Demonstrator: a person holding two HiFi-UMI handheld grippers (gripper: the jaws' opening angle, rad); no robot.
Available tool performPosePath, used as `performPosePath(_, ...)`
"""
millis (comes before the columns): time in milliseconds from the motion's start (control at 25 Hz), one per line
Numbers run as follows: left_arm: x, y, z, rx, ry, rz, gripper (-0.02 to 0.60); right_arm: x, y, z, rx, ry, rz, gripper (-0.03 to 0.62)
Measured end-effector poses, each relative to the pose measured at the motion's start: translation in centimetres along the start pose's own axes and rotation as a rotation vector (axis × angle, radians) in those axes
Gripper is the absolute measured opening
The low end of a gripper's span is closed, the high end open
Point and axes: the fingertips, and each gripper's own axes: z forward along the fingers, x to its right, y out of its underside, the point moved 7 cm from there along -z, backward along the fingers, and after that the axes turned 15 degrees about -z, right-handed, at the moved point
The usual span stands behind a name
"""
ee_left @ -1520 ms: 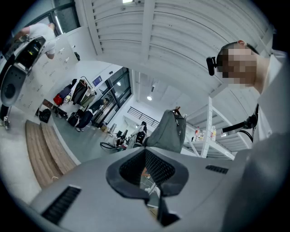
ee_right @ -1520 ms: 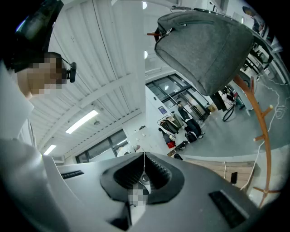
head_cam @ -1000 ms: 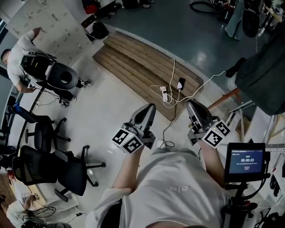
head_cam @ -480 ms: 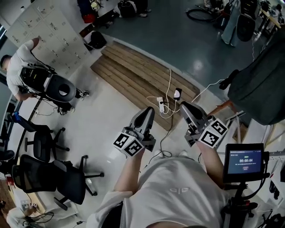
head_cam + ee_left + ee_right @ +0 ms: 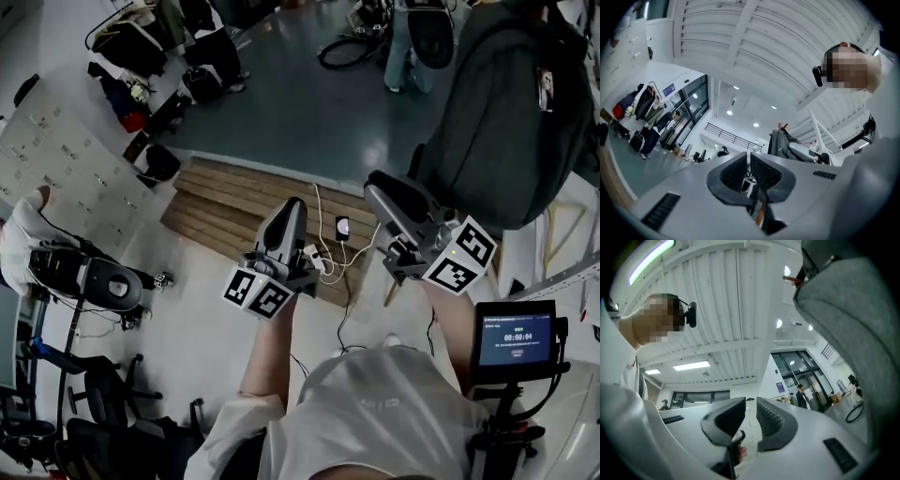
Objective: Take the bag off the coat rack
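Item: bag [image 5: 511, 108], a grey backpack hung by its top on the coat rack [image 5: 791, 280] at the far right of the scene, long axis upright. Right gripper [image 5: 382, 192]: the nearer one, just beside the bag's left flank and tilted upward. Its jaws have just been opening to a narrow gap, with nothing between them. Left gripper [image 5: 292, 206]: farther left, well apart from the bag, jaws together and empty. Judgement: the reach goes up and right, and the right gripper is better placed.
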Motion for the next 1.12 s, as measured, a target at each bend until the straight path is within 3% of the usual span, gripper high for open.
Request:
performPosePath(240, 3.5, 0.2, 12.1, -0.04, 0.182, 0.076, 0.061, 6.4, -9.0, -4.5, 0.074, 0.15, -0.22, 0.097)
performPosePath(560, 7.6, 3.5, 20.7, -0.097, 0.321, 0.109, 0.137, 9.7, -16.5, -14.0, 0.108, 0.402, -0.417, 0.1)
performPosePath(640, 8.1, 4.7, 22.3, -0.118, 0.335, 0.116, 0.156, 10.3, -17.4, -16.3, 0.107, 0.466, -0.444, 0.141)
performPosePath(840, 9.4, 7.6, 24.9, -0.155, 0.366, 0.116, 0.225, 10.9, -18.3, -22.3, 0.078, 0.665, -0.507, 0.147)
performPosePath(920, 9.8, 8.6, 25.5, -0.145, 0.373, 0.089, 0.225, 11.6, -18.1, -25.0, 0.063, 0.737, -0.517, 0.224)
performPosePath(1120, 10.7, 10.7, 25.6, -0.151, 0.406, 0.043, 0.25, 14.7, -15.5, -29.9, -0.053, 0.836, -0.493, 0.267)
